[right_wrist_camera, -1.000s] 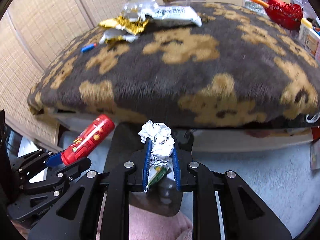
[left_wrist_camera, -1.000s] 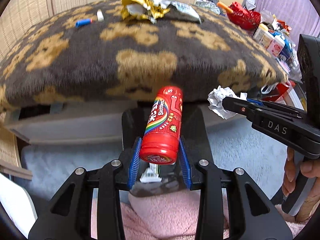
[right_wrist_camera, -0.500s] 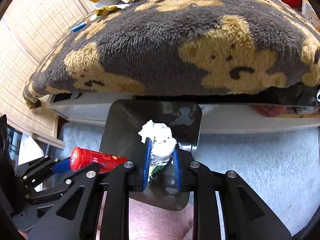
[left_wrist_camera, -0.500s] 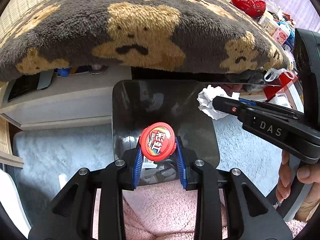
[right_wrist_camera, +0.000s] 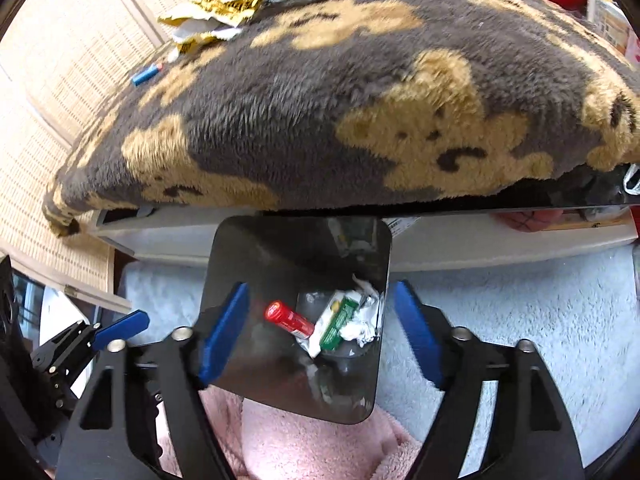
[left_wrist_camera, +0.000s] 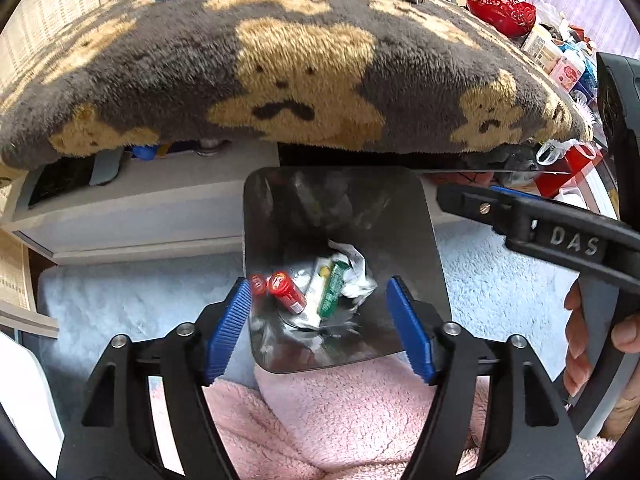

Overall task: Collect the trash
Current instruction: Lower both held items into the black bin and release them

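Trash bin [left_wrist_camera: 416,216] holds one red candy tube [left_wrist_camera: 287,295], one green wrapper [left_wrist_camera: 331,289], one crumpled paper wad [left_wrist_camera: 356,270]; left claw [left_wrist_camera: 320,330] and right claw [right_wrist_camera: 320,332] both gape apart, empty.

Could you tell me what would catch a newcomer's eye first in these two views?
Probably the dark bin on the pale rug, holding a red Skittles tube, a green wrapper and crumpled white paper. Both the left claw and right claw hang open over it. Behind looms a grey blanket with tan bears, gold wrappers on top.
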Demonstrator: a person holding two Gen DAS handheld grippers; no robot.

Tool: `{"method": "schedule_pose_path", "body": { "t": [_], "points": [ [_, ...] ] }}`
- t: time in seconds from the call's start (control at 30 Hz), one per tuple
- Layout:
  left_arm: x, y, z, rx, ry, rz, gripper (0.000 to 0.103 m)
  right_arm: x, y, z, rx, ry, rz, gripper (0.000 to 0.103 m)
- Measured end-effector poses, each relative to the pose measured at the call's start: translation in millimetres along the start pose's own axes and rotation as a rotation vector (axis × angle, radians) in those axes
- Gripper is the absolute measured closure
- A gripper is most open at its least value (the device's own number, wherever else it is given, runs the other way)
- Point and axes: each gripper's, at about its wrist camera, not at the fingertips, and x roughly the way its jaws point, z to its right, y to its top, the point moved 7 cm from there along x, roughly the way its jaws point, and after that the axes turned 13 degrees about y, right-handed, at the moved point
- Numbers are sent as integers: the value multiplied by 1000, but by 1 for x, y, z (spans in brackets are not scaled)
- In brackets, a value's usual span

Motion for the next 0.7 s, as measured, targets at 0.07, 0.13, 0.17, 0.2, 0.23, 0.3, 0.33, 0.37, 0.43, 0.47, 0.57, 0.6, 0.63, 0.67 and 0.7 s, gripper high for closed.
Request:
{"method": "schedule_pose_path", "body": {
  "t": [0.07,0.13,0.17,0.2,0.23,0.3,0.33,0.37,0.43,0.47,0.57,0.6,0.63,0.67,0.7],
  "points": [
    [-5,2,-4,-1,10,13,29,-6,4,1,0,-5,15,17],
    [-9,6,-7,-6,13,23,27,-15,11,0,-7,-14,40,11],
    [-11,8,-9,-10,13,28,26,-18,13,0,-9,-18,48,11],
    [-13,10,-11,-16,12,32,25,-22,15,0,-12,-18,58,11],
    [-14,13,-12,-21,13,36,25,-27,19,0,-13,-13,69,11],
    [-18,17,-16,-29,13,45,25,-34,27,-2,-12,-6,89,11],
    [-19,19,-18,-32,12,50,25,-39,31,-4,-14,-3,102,11],
    [-22,22,-20,-36,13,57,25,-41,32,-6,-17,-2,111,11],
    [-26,29,-25,-42,16,73,25,-46,41,-11,-26,2,129,11],
    [-28,32,-28,-45,18,81,25,-49,46,-13,-32,3,140,11],
    [-34,44,-38,-53,31,102,25,-52,61,-21,-54,5,157,11],
    [-35,48,-42,-54,35,107,25,-51,65,-24,-59,6,159,11],
    [-36,53,-45,-56,40,111,25,-50,71,-27,-64,7,162,11],
    [-37,59,-50,-59,46,117,25,-50,74,-29,-66,8,164,11],
    [-38,64,-55,-62,51,122,25,-48,80,-32,-68,13,165,11]
  ]
}}
